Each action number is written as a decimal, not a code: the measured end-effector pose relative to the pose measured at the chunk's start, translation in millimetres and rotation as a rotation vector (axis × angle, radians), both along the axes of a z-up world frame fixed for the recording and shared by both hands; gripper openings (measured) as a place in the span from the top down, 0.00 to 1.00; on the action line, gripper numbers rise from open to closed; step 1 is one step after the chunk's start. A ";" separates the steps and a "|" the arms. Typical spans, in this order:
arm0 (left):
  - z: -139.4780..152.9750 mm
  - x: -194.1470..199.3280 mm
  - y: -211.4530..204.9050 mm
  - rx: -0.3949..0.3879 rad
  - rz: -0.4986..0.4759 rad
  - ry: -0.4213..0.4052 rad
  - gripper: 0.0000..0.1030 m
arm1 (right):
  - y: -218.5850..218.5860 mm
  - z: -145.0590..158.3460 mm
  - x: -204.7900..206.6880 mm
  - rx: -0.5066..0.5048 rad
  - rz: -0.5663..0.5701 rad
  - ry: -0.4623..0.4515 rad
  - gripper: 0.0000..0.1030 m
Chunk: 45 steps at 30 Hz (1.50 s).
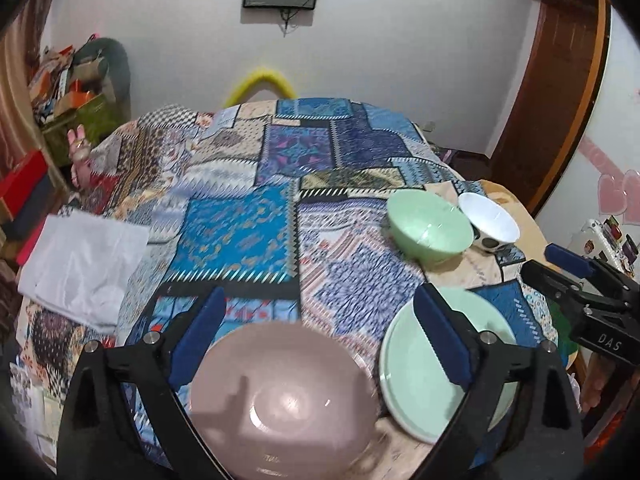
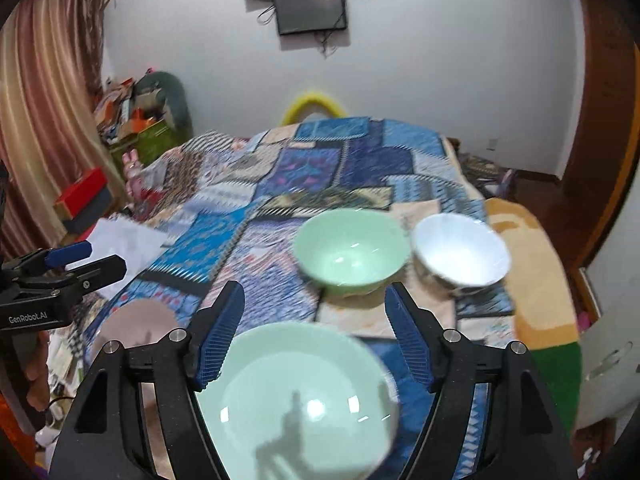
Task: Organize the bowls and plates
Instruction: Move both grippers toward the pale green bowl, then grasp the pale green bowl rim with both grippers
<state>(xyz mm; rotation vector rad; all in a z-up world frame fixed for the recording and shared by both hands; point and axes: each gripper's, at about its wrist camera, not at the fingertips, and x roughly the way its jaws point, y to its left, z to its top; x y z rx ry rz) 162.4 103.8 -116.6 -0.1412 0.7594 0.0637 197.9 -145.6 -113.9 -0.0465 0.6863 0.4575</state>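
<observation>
A pink plate (image 1: pixel 280 400) lies on the patchwork cloth right below my open left gripper (image 1: pixel 320 312); its fingers stand apart over it. A light green plate (image 1: pixel 424 376) lies to its right. In the right wrist view that green plate (image 2: pixel 296 404) lies below my open right gripper (image 2: pixel 314 312). Beyond stand a green bowl (image 2: pixel 350 250) and a white bowl (image 2: pixel 460 250), side by side; both also show in the left wrist view, the green bowl (image 1: pixel 428 226) and the white bowl (image 1: pixel 488 218). The pink plate (image 2: pixel 136 324) shows at the left.
A white folded cloth (image 1: pixel 84 264) lies at the left of the bed-like surface. Red boxes (image 2: pixel 82 192) and clutter (image 1: pixel 76 88) stand at the far left. A wooden door frame (image 1: pixel 548 128) is on the right. The other gripper (image 1: pixel 588 296) shows at the right edge.
</observation>
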 end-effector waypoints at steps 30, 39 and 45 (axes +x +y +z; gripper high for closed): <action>-108.4 212.9 -57.7 -0.025 -0.125 0.261 0.38 | -29.9 -73.2 103.5 0.020 -0.089 0.136 0.32; -130.9 232.1 -70.7 -0.031 -0.205 0.316 0.71 | -21.4 -81.4 111.7 0.040 -0.033 0.195 0.58; -133.5 229.9 -76.7 -0.005 -0.232 0.316 0.83 | -15.2 -87.4 121.4 0.043 -0.017 0.234 0.69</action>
